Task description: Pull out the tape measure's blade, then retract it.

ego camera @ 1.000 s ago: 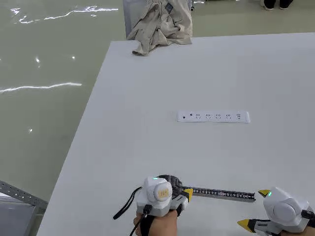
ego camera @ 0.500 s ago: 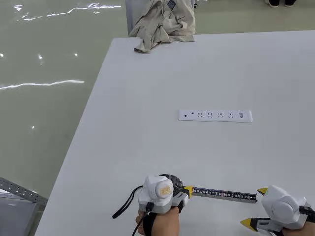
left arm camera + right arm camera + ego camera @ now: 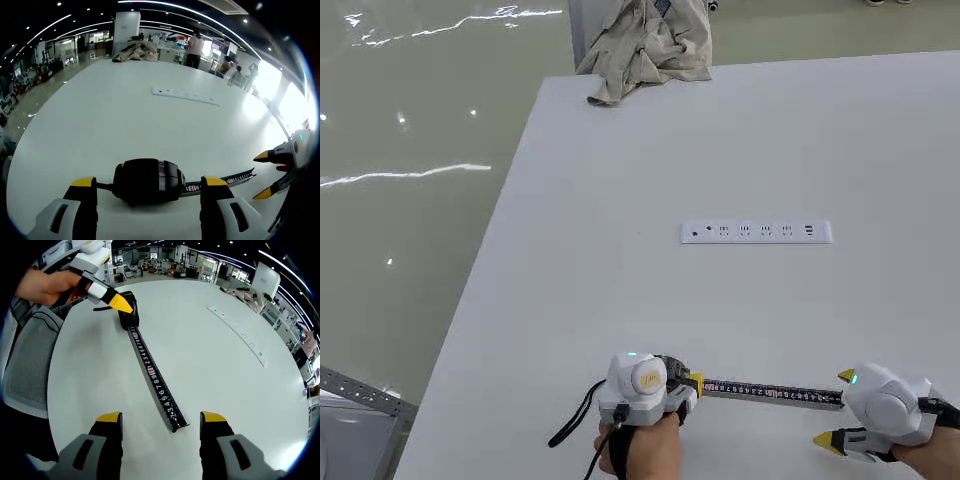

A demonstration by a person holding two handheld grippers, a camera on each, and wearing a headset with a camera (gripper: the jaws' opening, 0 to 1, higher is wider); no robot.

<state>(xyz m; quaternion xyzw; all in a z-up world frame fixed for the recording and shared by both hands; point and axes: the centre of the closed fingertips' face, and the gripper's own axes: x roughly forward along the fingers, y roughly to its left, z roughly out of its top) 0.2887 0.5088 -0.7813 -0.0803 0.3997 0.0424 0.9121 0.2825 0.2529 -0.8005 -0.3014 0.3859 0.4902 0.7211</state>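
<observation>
Two grippers stand at the two ends of the tape. The left gripper [image 3: 148,181] has its jaws wide apart, and the tape measure [image 3: 146,175] lies on the surface [image 3: 620,200] between their tips, with a small gap showing on each side. So it seems to fence the case against sliding, not to squeeze it. From the case the blade [image 3: 152,377] runs flat along the surface, straight toward the right gripper [image 3: 162,416]. This gripper also has its jaws apart, and the blade's hook [image 3: 181,427] lies just ahead of it, between the two tips, touching neither.

I judge that the pulling is done and the blade is let go, so the retracting is what remains. That the blade lies out by itself suggests a lock or friction holds it, but I cannot see any lock. A power strip [image 3: 756,232] lies well beyond both grippers, out of the blade's way.
</observation>
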